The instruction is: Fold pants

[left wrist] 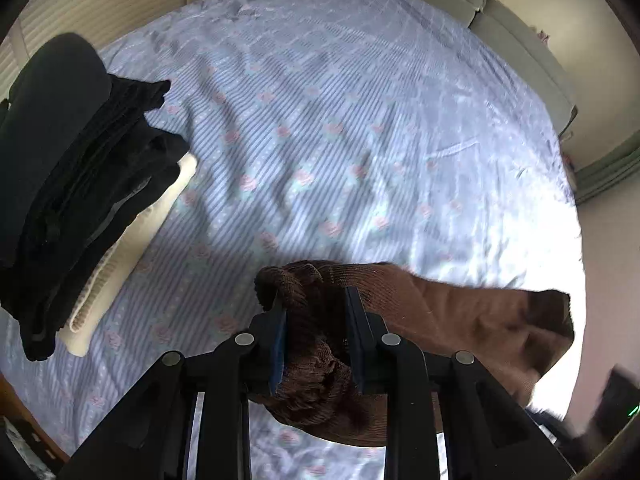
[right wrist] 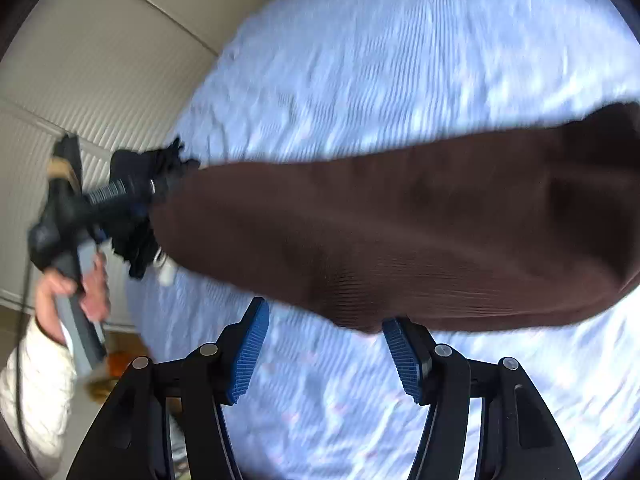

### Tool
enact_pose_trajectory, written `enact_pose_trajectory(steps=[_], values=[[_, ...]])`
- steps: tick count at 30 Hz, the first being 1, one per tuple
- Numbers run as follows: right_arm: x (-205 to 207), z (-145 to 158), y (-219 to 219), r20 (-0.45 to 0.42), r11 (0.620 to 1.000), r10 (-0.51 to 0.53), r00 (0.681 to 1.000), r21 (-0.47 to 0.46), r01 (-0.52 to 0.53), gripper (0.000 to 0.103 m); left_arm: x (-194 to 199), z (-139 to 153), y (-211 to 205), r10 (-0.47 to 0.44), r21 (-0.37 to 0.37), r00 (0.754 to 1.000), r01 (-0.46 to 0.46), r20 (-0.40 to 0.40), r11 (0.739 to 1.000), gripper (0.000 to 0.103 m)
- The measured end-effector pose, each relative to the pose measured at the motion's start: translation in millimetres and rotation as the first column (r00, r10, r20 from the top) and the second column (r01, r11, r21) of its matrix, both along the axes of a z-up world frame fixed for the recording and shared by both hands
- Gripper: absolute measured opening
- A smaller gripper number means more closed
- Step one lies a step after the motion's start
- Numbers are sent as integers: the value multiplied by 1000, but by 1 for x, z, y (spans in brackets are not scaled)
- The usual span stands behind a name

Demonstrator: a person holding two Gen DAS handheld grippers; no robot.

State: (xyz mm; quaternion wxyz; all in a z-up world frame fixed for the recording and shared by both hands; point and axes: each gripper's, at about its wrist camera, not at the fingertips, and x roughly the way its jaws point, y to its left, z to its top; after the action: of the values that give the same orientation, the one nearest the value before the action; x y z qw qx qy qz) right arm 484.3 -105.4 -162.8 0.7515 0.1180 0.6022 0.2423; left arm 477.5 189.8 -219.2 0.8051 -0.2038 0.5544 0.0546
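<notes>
Left tongs (left wrist: 316,320) are clamping a bunched, ribbed end of the brown pants (left wrist: 460,312), with knit cloth filling the gap between the two fingers and spilling below them. From this grip the pants are stretching away to the right, held in the air above the bed (left wrist: 320,128), whose striped blue sheet with pink flowers is showing beneath. A pile of dark folded clothes (left wrist: 68,168) is lying on a cream folded garment (left wrist: 132,248) at the left side of the bed, well apart from the pants.

In the right wrist view, the right tongs (right wrist: 324,344) are standing apart, with the blue pads (right wrist: 250,356) bare and nothing between them. The brown pants (right wrist: 400,240) are hanging as a long band just ahead of and above these fingertips; the lower edge of the cloth is lying close to the right-hand pad, though contact cannot be confirmed because the picture is blurred. The long axis of the band is running from left to right across the view, from the left tongs (right wrist: 156,196) at the far left, gripped by the person's hand (right wrist: 76,292), toward the far end at the right.

Judgement: the pants are being held at one end only, so the free right tongs are the nearer tool for the unheld length. The coming move appears to turn on advancing them forward and slightly upward to catch the lower edge of the band.
</notes>
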Motion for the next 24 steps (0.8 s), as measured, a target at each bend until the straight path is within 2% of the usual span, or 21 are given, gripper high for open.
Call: enact_pose_trajectory(steps=[4,6,9,14,18,19,21,22,24], values=[[19,-25,-7,-59,999,-23,998,-29,22,61,-7,-14,5,21,-16,999,-22,-38,1000,26],[17,-35,-11,-108,999,-37,993,24,40,61,-9,-19,5,12,-7,998,-13,-54,1000,26],[-1,-47,-1,-146,999,29,989,47,-23,61,-10,-26,3,-5,14,998,6,-69,1000,26],[-9,-66,31,-170,987,135,976,-58,-147,61,-18,-40,15,45,-35,993,-49,-111,998,26],[-5,-49,19,-135,998,39,990,51,-32,61,-36,-49,23,48,-50,989,-55,-138,997,27],[-10,-52,18,-158,997,43,987,66,-32,61,-40,-50,23,40,-41,989,-46,-142,998,27],[-22,-68,22,-216,995,101,971,39,-94,59,-47,-55,22,28,-31,987,-33,-159,999,27],[-32,-80,24,-258,991,133,957,23,-132,56,-51,-58,21,24,-25,985,-29,-173,999,28],[-49,-103,19,-347,991,133,929,28,-131,50,-56,-63,17,7,7,981,-6,-192,1000,31]])
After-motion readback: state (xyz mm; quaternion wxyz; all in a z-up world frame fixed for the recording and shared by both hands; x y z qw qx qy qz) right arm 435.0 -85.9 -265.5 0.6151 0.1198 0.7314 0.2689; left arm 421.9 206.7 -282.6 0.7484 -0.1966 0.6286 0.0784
